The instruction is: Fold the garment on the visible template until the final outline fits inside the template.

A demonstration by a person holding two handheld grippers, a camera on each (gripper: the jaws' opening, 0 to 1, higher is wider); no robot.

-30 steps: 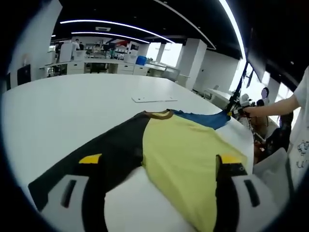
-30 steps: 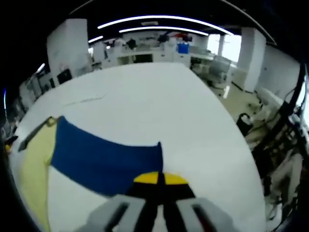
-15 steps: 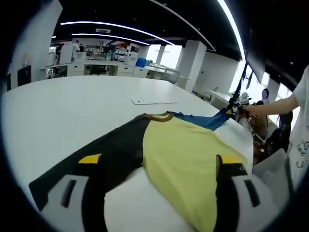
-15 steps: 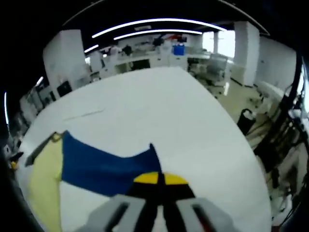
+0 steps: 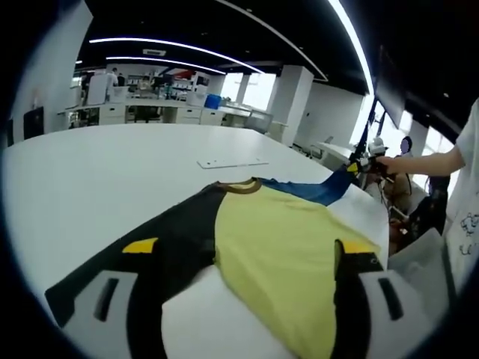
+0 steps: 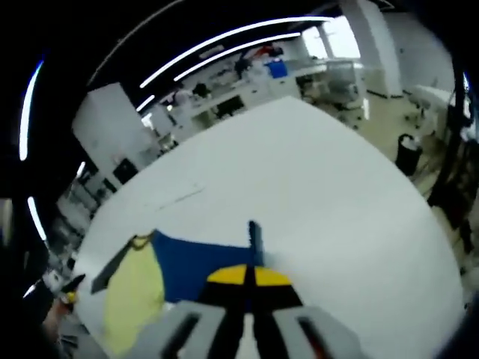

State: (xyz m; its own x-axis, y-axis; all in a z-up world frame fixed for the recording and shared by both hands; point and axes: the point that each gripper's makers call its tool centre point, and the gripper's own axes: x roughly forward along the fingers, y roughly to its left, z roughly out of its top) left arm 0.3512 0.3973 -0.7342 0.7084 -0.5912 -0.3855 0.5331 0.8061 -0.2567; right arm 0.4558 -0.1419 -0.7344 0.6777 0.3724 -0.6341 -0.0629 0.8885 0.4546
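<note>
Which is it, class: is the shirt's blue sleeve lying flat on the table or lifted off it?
Lifted. The right gripper, shut on the blue sleeve, pulls its tip up from the table.

Garment (image 5: 277, 239) yellow body, black sleeve, blue sleeve, brown collar; table (image 5: 97, 172) white; gripper tips yellow.

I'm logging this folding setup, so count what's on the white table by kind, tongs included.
Garment, black, yellow and blue panels: 1
Flat white sheet beyond the collar: 1
Tongs, left and right, right shut on the blue sleeve: 2
Total: 4
</note>
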